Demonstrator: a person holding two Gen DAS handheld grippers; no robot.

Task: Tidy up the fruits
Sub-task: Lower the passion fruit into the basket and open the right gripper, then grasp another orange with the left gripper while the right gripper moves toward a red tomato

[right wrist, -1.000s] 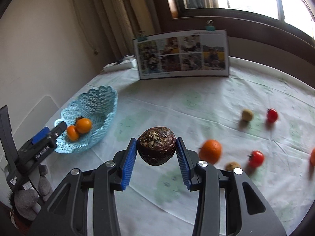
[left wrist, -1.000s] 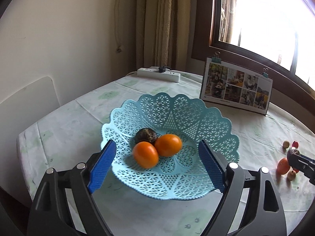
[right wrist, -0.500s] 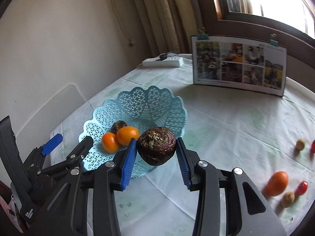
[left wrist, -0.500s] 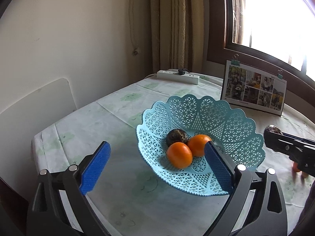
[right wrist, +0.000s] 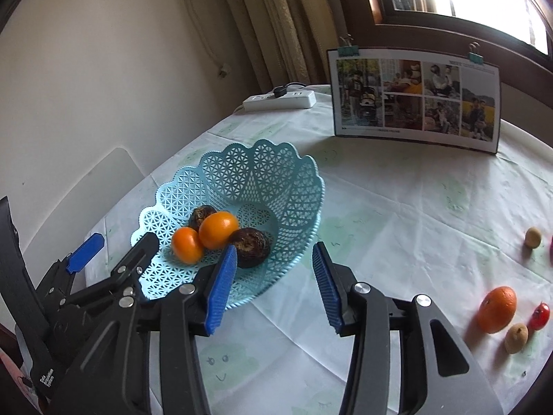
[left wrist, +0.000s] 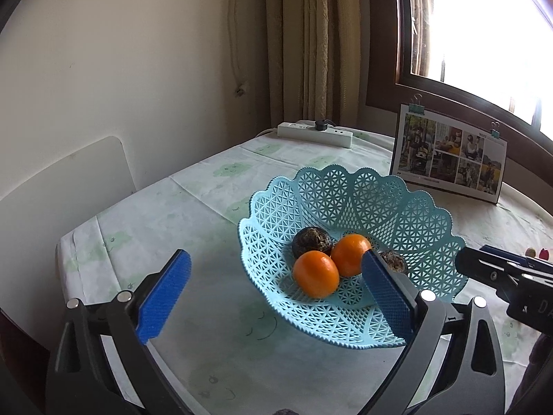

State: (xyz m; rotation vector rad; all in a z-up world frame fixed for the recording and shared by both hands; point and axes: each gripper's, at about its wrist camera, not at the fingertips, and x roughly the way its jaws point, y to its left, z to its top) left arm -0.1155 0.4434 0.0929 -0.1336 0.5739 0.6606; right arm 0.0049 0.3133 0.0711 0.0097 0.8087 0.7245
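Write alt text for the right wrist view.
The open right gripper hangs beside a blue basket holding two oranges and two dark fruits. Another orange and small fruits lie on the table to the right.

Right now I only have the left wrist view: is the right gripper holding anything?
Observer: No. The right gripper is open and empty, at the near rim of the blue basket.
Operator: A dark fruit is half hidden behind my finger. Is it inside the basket?
Observer: Yes. The dark fruit lies in the basket, right next to an orange.
Operator: What is out on the table to the right?
Observer: A loose orange, a cherry tomato, a near tan fruit and a far tan fruit.
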